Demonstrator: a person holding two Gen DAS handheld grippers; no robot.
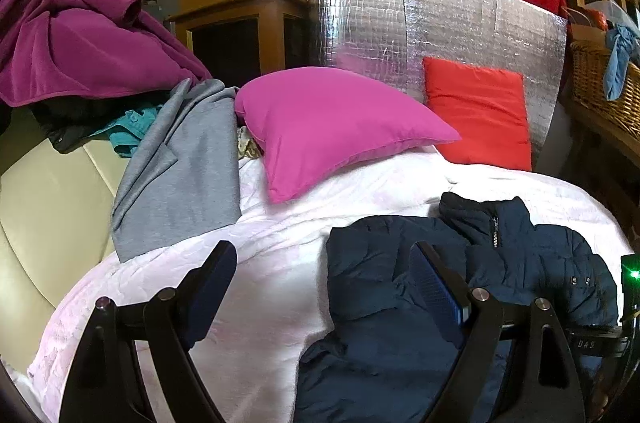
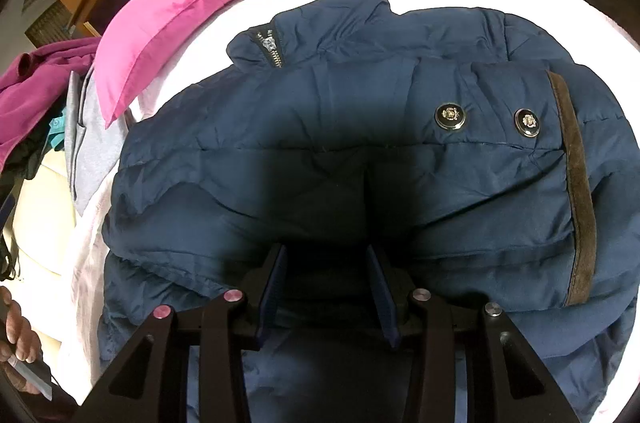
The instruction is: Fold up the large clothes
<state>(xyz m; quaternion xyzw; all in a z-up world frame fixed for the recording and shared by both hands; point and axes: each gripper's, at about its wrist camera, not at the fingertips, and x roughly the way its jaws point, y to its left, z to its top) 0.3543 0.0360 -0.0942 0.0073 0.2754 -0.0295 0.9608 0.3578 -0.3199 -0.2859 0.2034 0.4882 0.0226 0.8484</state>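
One navy quilted puffer jacket (image 2: 320,127) | we judge it bulky, soft, slippery, springy | left gripper (image 1: 324,271) wide, empty | right gripper (image 2: 326,263) part-open above the jacket, grip unclear | we pinch the hem ahead.

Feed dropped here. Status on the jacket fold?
Left gripper open, empty. Right gripper jaws part open over navy jacket, grip unclear. Pink pillow beside, clear.

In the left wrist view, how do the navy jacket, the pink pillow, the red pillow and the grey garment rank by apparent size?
1. navy jacket, though it lies nearest the camera
2. pink pillow
3. grey garment, close to the pink pillow, so unsure
4. red pillow, farthest away
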